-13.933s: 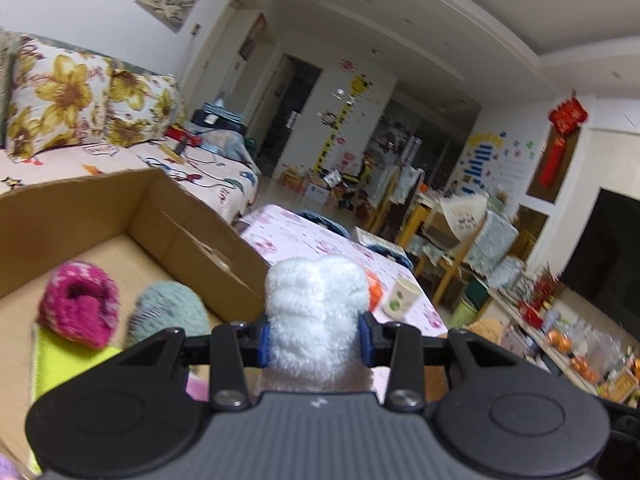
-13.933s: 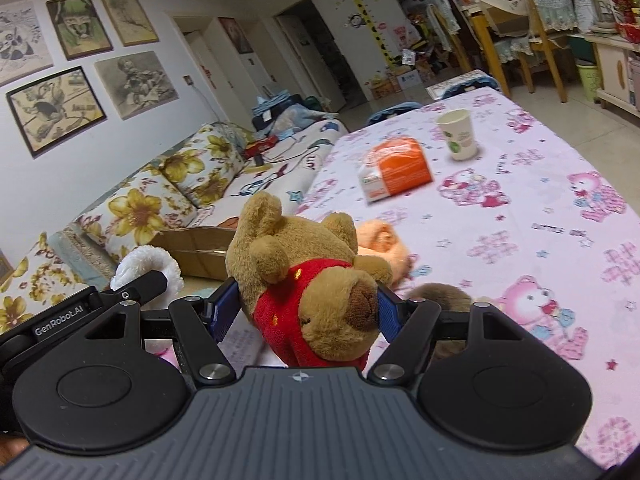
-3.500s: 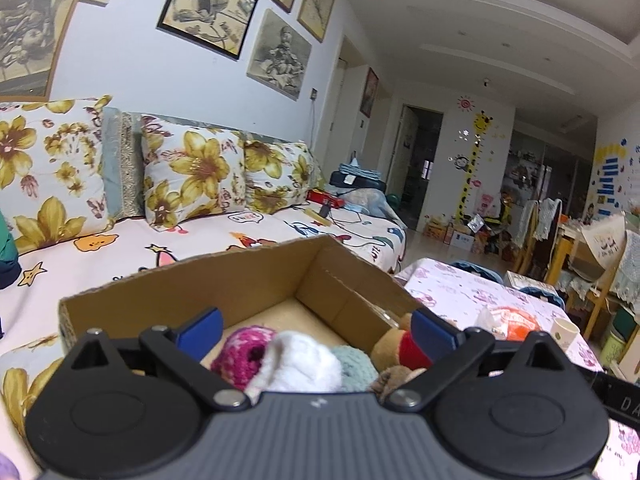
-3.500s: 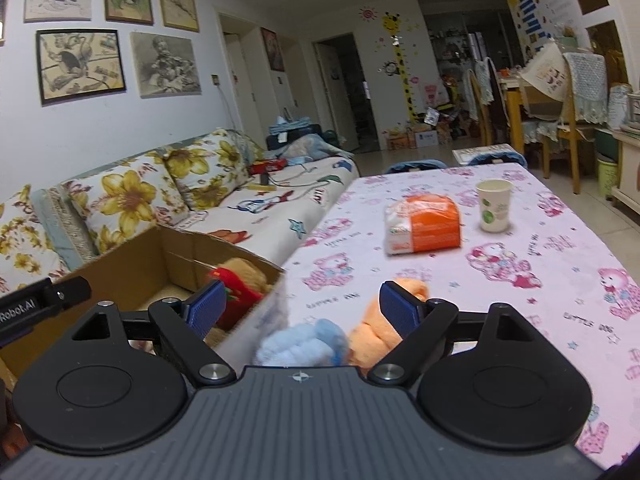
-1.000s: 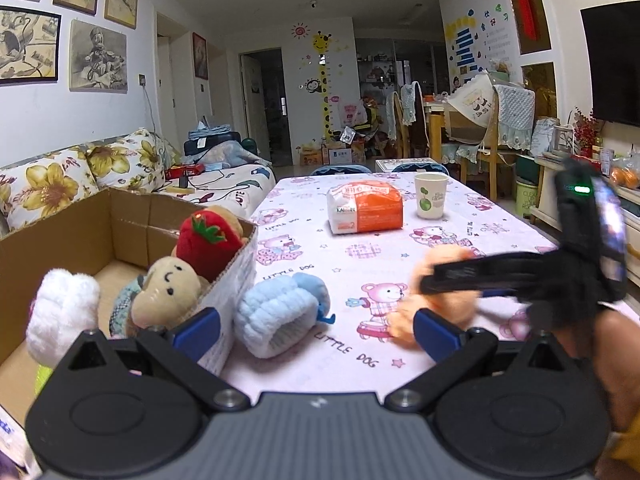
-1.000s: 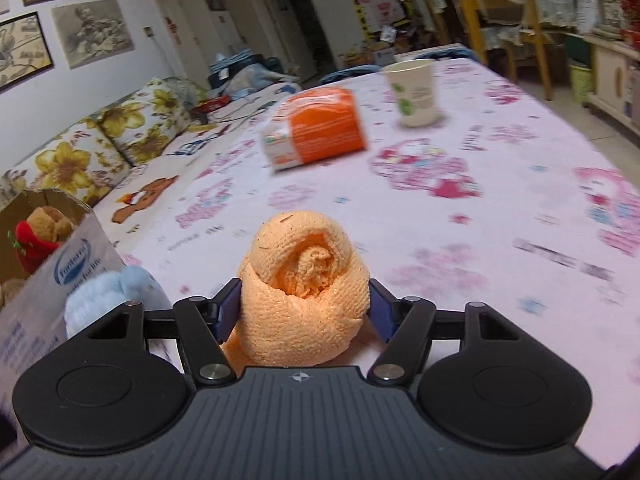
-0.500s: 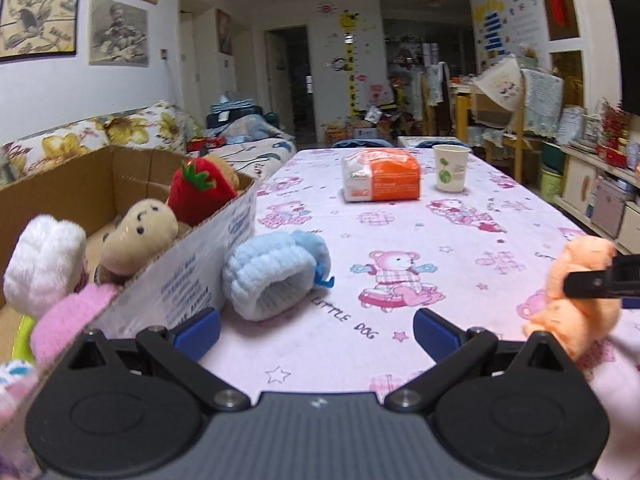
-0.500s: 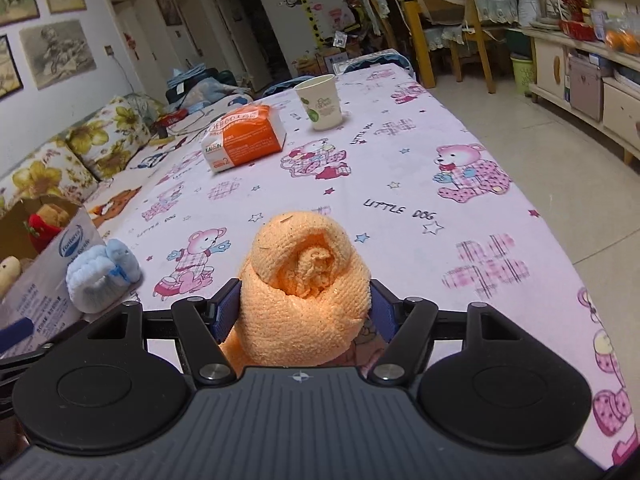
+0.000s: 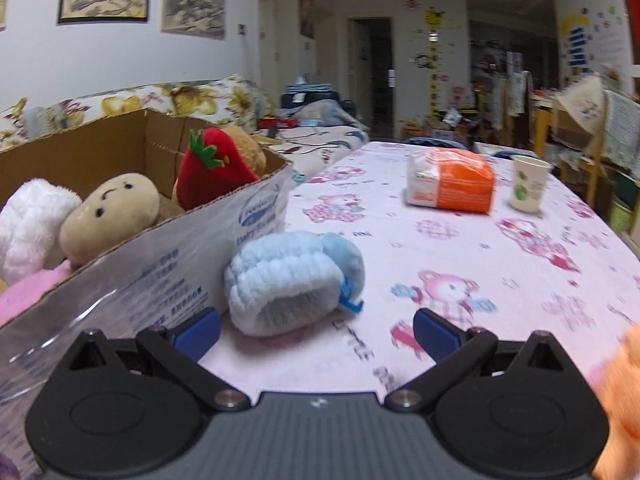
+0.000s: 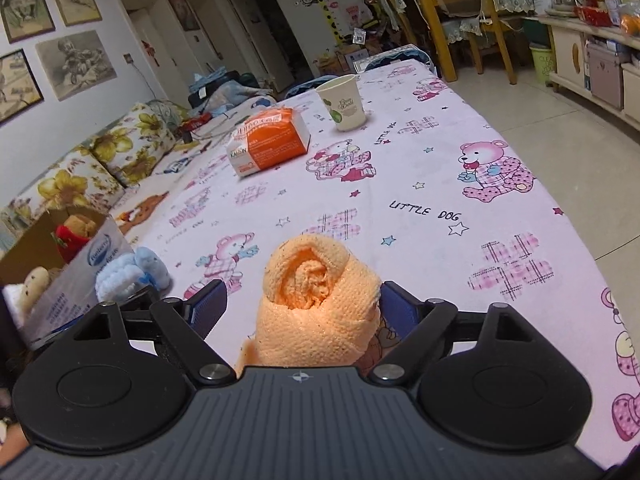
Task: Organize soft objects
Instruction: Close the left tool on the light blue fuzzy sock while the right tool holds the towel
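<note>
An orange knitted roll stands on the pink tablecloth between the fingers of my right gripper. Its jaws are opening, and a clear gap shows beside the left pad. The same orange roll shows at the right edge of the left wrist view. A light blue fluffy roll lies against the cardboard box, just ahead of my left gripper, which is open and holds nothing. The box holds several plush toys, among them a strawberry and a white one.
An orange and white packet and a paper cup sit farther along the table. A flowered sofa runs along the table's left side. The table's right edge drops to a tiled floor.
My right gripper carried the orange roll to the right, then spread its jaws off it. My left gripper moved lower and closer to the light blue roll.
</note>
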`<action>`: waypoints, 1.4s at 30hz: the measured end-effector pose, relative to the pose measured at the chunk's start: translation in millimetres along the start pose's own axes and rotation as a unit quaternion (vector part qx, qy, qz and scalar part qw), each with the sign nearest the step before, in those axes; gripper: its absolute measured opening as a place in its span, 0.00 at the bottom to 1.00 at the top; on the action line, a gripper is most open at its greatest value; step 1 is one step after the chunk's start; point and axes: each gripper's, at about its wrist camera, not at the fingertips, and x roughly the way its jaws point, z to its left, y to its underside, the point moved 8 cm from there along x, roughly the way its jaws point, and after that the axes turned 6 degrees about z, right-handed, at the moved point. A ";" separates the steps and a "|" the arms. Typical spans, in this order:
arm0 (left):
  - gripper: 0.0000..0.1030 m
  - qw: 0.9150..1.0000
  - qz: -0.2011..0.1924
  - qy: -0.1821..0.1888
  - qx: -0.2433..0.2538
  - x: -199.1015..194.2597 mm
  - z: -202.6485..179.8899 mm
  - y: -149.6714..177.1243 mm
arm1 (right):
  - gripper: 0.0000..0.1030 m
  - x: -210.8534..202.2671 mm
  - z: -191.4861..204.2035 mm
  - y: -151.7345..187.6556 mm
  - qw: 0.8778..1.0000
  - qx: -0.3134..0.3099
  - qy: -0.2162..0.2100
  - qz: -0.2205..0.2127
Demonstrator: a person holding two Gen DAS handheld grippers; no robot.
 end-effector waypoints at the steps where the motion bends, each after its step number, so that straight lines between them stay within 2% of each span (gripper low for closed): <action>1: 0.99 1.000 0.001 -0.003 -0.004 4.2 -0.6 -2.5 | 1.00 0.4 -0.4 -0.4 1.000 0.003 -0.005 0.002; 5: 0.99 1.000 0.008 -0.025 -0.013 21.9 0.1 -11.3 | 1.00 1.7 0.0 -0.1 1.000 0.000 -0.019 0.001; 13: 0.99 0.999 0.020 -0.040 -0.018 41.3 -4.5 -18.9 | 1.00 9.2 -5.9 0.0 1.000 0.009 -0.026 0.010; 19: 0.98 0.996 0.044 -0.079 -0.008 52.5 -5.3 -18.8 | 1.00 12.7 -5.7 4.3 0.999 0.018 -0.026 0.026; 21: 0.95 0.995 0.050 -0.087 -0.007 54.5 -5.4 -18.4 | 1.00 12.0 -3.6 5.6 0.999 0.018 -0.023 0.028; 23: 0.79 0.995 0.056 -0.087 -0.005 56.6 -4.5 -18.4 | 1.00 10.3 -3.0 5.2 0.999 0.018 -0.026 0.027; 24: 0.77 0.995 0.053 -0.089 -0.003 56.2 -4.0 -19.8 | 1.00 9.5 -3.4 4.9 0.999 0.018 -0.026 0.026; 26: 0.60 0.996 0.047 -0.074 0.004 54.4 -6.8 -21.5 | 1.00 9.0 -3.7 4.3 0.999 0.018 -0.026 0.025; 28: 0.50 0.997 0.043 -0.056 0.020 51.5 -14.0 -21.2 | 1.00 9.1 -6.1 3.3 0.999 0.020 -0.024 0.024; 32: 0.46 0.999 0.038 -0.015 0.024 44.6 -23.6 -19.6 | 1.00 8.9 -9.0 1.8 0.999 0.022 -0.020 0.021; 35: 0.46 0.998 0.032 0.034 0.045 35.8 -38.9 -16.2 | 1.00 7.6 -11.3 -0.3 1.000 0.022 -0.015 0.015; 42: 0.48 0.986 0.024 0.146 0.077 6.7 -69.0 -2.0 | 1.00 4.9 -25.8 -4.6 0.999 0.038 -0.002 0.005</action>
